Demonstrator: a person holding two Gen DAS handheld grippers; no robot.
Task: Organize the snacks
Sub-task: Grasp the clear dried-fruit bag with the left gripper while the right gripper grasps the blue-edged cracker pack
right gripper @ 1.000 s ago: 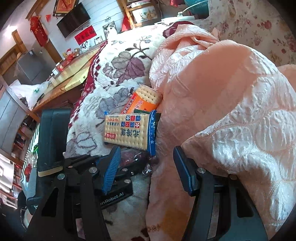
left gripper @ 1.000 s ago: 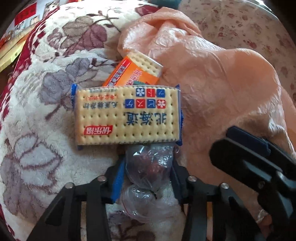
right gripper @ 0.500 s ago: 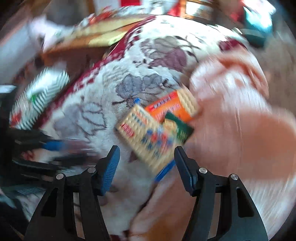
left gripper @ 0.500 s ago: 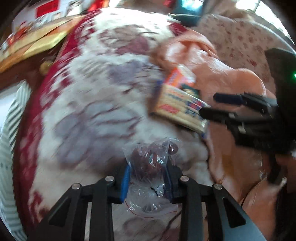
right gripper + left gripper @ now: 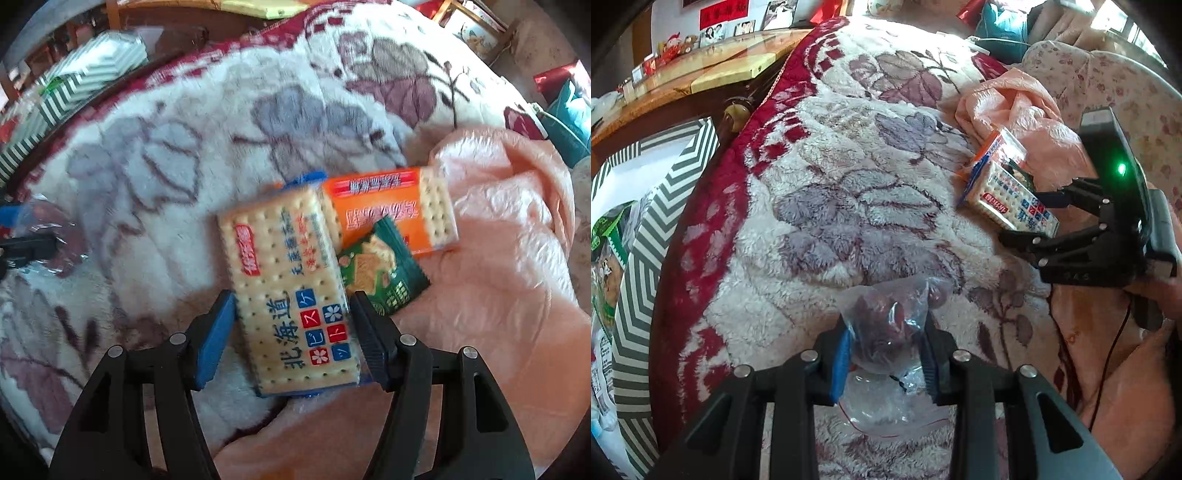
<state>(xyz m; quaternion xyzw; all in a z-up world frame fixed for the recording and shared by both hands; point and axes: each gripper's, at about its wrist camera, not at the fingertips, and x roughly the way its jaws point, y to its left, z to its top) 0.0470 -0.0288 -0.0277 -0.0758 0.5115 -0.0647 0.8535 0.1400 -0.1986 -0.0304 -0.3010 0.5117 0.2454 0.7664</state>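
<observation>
Your orange cracker pack point(image 5: 384, 210) is partly hidden under the cream cracker pack point(image 5: 291, 295) and the green packet point(image 5: 380, 273), and its print is too blurred to read. In your left wrist view the striped box point(image 5: 639, 280) is cut off at the edge. The clear bag point(image 5: 886, 325) blurs its dark contents beyond telling.

A floral fleece blanket point(image 5: 155, 155) is overlaid by a peach quilt point(image 5: 498, 229); beside the quilt, cracker packs point(image 5: 291, 295) are laid.
</observation>
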